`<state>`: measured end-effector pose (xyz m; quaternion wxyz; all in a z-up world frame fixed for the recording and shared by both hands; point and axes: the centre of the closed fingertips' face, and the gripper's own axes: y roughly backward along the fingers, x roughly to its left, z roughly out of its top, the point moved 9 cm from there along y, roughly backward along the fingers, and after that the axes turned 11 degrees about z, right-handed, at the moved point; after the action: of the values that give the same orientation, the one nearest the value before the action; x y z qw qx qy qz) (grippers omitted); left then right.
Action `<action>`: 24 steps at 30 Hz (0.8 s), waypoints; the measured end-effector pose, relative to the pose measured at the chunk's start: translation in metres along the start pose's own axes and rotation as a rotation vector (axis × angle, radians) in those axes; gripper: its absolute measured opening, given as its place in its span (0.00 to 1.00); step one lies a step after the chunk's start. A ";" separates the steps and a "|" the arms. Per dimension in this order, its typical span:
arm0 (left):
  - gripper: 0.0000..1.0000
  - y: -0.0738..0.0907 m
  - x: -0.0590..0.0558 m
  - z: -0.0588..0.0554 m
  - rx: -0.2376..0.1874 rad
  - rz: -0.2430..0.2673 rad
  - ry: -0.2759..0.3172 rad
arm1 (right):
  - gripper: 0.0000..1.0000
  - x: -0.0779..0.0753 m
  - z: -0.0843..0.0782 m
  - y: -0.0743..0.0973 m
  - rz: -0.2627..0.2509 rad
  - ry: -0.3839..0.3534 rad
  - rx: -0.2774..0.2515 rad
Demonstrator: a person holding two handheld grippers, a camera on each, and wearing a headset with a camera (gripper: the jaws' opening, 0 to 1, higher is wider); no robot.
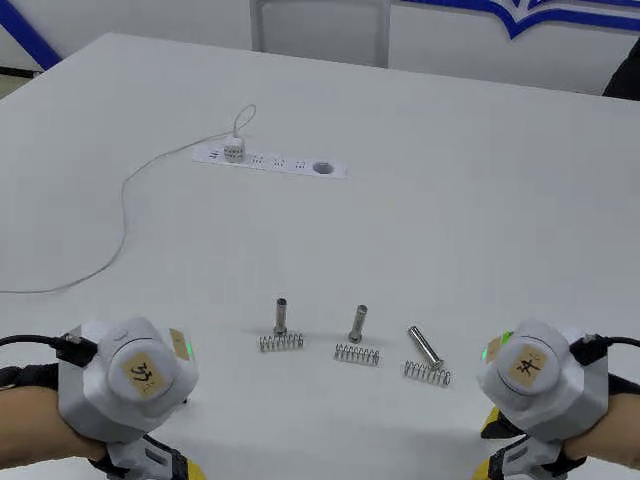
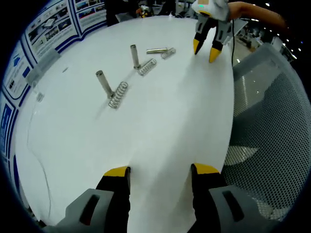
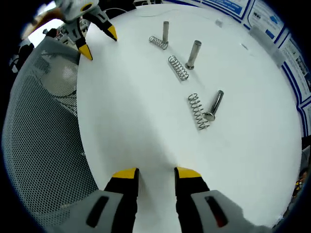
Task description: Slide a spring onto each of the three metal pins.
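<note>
Lying crosswise just beside the toppled pin (image 3: 214, 105), one spring (image 3: 197, 110) is judged nearest the right gripper (image 3: 156, 174), jaws parted.

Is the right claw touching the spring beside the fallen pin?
Apart. The right gripper view shows bare table between the right claw and that spring, which lies beside the fallen pin.

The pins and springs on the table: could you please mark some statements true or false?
The left spring, middle spring and right spring all lie on the table, off the pins. True.
All three pins stand upright. False: the left pin and middle pin stand, the right pin lies on its side.
The right tongs grip a spring. False: the right tongs are open and empty.
The left tongs are open. True.
</note>
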<state>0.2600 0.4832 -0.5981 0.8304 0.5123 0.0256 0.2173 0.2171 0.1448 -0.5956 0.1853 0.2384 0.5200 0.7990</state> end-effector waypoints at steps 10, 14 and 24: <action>0.48 -0.003 0.003 0.006 0.009 -0.010 -0.014 | 0.35 0.007 -0.007 -0.001 -0.035 -0.043 -0.119; 0.48 -0.004 0.003 0.009 0.032 -0.012 -0.021 | 0.35 0.007 -0.007 -0.002 -0.036 -0.038 -0.120; 0.51 -0.004 0.003 0.009 0.046 -0.005 -0.009 | 0.37 0.009 -0.009 -0.002 -0.034 -0.026 -0.131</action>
<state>0.2661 0.4750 -0.5967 0.8190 0.5322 0.0280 0.2124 0.2048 0.1442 -0.5985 0.2205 0.2272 0.4682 0.8249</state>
